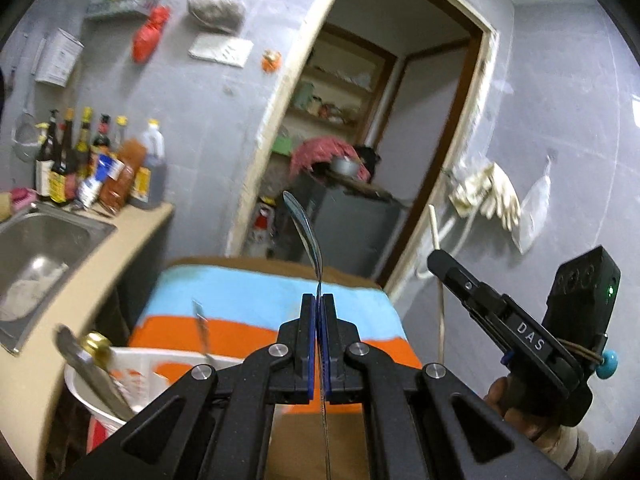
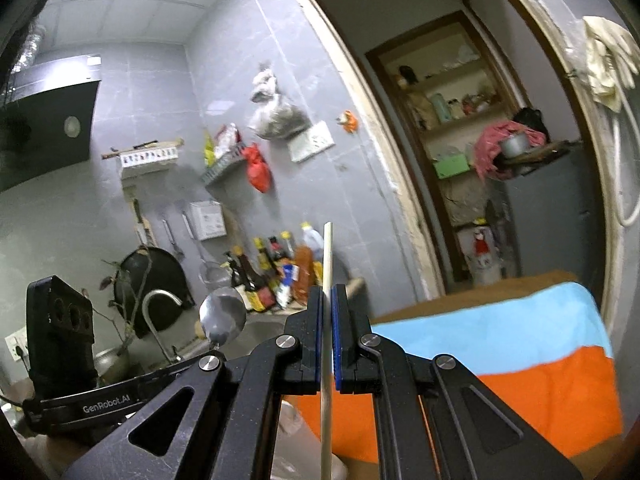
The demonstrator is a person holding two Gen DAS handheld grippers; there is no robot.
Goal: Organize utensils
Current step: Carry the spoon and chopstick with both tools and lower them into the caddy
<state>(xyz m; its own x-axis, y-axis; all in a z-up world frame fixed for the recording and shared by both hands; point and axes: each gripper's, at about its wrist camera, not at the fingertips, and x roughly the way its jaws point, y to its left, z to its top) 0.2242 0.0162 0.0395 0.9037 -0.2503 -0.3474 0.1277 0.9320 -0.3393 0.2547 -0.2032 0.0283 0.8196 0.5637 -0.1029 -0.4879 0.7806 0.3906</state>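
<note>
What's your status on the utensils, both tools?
Left tool shut on spoon. Right tool shut on chopstick. White container holding utensils low left. Nothing in the way.

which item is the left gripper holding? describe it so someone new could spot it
Start at the striped blue-and-orange cloth on the table beside the sink counter. Above its near edge the left gripper is shut on a metal spoon, thin handle pinched between the fingers, bowl pointing up. Unlike the pale wooden chopstick in the right gripper, it is shiny steel with a rounded bowl.
</note>
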